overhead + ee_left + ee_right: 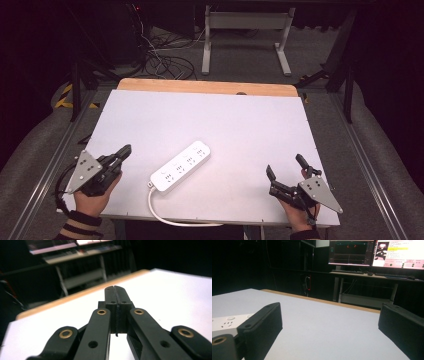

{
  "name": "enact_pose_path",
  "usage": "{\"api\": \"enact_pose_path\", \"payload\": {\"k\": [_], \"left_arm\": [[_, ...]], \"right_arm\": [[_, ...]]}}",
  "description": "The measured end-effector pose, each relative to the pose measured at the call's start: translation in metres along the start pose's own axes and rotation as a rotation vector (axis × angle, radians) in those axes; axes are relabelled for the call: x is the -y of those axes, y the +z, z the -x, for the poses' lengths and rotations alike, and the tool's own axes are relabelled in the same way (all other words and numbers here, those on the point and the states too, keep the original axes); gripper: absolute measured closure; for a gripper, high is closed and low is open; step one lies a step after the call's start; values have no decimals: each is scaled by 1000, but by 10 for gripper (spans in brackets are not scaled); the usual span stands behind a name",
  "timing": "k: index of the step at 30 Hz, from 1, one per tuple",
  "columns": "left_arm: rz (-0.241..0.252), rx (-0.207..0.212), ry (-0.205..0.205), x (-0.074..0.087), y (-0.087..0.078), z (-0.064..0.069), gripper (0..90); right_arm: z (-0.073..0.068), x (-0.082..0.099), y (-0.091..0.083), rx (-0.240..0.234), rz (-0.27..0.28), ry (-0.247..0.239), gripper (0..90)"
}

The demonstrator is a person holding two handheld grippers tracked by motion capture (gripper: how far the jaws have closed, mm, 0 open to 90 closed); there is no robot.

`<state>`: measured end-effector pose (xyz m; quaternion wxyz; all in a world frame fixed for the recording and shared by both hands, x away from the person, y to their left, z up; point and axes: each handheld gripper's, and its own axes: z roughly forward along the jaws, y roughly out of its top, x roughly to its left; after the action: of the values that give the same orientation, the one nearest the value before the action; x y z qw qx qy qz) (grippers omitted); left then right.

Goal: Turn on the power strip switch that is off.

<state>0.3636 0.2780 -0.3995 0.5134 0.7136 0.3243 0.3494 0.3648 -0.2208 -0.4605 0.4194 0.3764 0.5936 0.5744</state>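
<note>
A white power strip [181,165] lies slanted near the front middle of the white table [210,115], its white cord [165,212] looping off the front edge. My left gripper [125,150] is at the front left, a hand's width left of the strip, pointing toward the far right. Its jaws are pressed together with nothing between them, as the left gripper view [115,296] shows. My right gripper [285,167] rests at the front right with its jaws wide apart and empty. In the right gripper view [329,322] the strip's end [227,322] peeks out behind the left jaw.
A wooden strip [205,86] runs along the table's far edge. Beyond it stand a white desk frame [245,35] and tangled cables [160,55] on the floor. Monitors [374,252] glow on a desk behind the table. Metal rails [45,170] flank both table sides.
</note>
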Motion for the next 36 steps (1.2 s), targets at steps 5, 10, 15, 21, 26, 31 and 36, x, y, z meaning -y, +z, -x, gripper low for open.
{"api": "enact_pose_path", "payload": {"k": [5, 10, 15, 21, 26, 31, 36], "left_arm": [[-169, 68, 63, -31, 23, 8, 900], [-388, 171, 120, -48, 49, 14, 900], [-629, 265, 173, -36, 77, 31, 900], [-759, 299, 168, -19, 98, 35, 900], [-793, 281, 168, -10, 104, 39, 900], [-804, 265, 159, -5, 106, 38, 900], [-806, 261, 154, 6, 107, 35, 900]], "right_arm": [[0, 0, 0, -3, -5, -2, 62], [1, -1, 0, -5, -7, -7, 67], [0, -1, 0, -10, -15, -4, 70], [-1, -1, -1, -11, -16, -7, 71], [-1, -1, -1, -16, -18, -15, 74], [-2, 0, -1, -17, -27, -18, 75], [-2, 0, -2, -18, -31, -24, 76]]}}
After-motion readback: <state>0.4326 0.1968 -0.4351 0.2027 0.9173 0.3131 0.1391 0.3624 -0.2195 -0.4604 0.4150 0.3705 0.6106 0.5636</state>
